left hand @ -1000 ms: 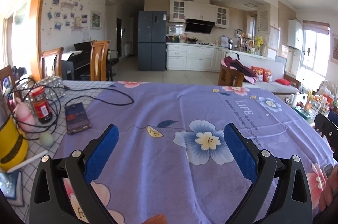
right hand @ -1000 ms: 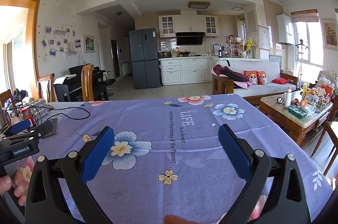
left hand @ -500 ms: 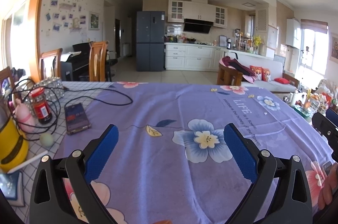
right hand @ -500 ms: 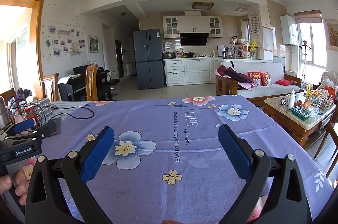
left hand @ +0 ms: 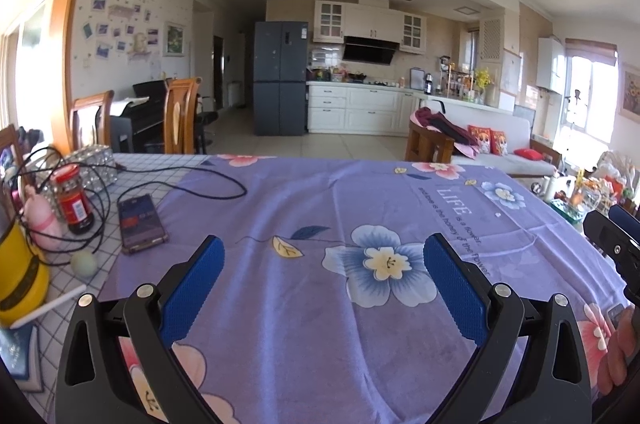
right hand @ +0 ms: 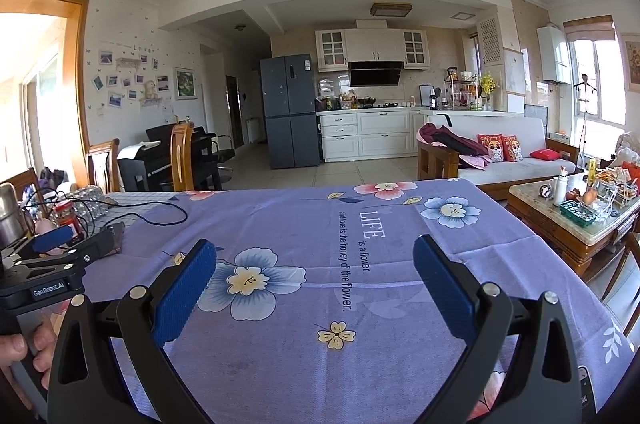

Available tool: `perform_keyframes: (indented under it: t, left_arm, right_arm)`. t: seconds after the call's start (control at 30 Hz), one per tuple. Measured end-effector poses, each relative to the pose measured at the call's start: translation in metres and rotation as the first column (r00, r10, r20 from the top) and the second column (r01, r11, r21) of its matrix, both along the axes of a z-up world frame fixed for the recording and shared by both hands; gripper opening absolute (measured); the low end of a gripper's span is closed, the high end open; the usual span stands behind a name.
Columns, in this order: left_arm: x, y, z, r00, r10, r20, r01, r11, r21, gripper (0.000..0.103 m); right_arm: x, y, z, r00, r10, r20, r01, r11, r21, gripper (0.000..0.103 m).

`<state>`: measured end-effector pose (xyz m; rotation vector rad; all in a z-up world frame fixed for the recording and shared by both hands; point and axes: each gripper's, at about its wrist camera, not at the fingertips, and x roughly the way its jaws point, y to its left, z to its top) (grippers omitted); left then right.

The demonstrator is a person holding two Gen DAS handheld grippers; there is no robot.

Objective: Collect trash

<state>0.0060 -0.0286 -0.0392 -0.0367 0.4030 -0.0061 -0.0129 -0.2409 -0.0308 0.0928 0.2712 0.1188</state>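
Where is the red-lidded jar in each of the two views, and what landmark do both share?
Left wrist: the red-lidded jar stands at the left edge, beside the phone.
Right wrist: the jar is far left, behind the left gripper.
Shared landmark: the dark fridge.

The purple tablecloth (right hand: 384,304) says "LIFE is a flower. and love is the honey of the flower." The left gripper (right hand: 48,290) says "GenRobot.AI". The wall (right hand: 142,47) says "Love".
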Motion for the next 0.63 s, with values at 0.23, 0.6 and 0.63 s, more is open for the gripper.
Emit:
perform_keyframes:
  t: [0.23,0.6,0.63]
  left_arm:
    - [-0.0044,0.0061,-0.0023,0.999,-0.03,0.029,0.031,0.999,-0.04,0.098]
    - [0.0005,0.0096,-0.0051,0.999,-0.046,0.015,0.047,0.998,-0.051,0.098]
    - [0.0015,0.0089,-0.0051,0.999,-0.047,0.01,0.048,0.998,-0.044,0.098]
  right_arm:
    - [-0.0015,-0.0005,-0.0007,1.0,0.023,0.014,-0.023,0.999,0.025,0.098]
    - [0.0039,0.0028,-0.0044,1.0,-0.007,-0.013,0.007,1.0,-0.021,0.098]
    - [0.0042,0.0039,-0.0047,1.0,-0.014,-0.016,0.014,0.999,-0.029,0.098]
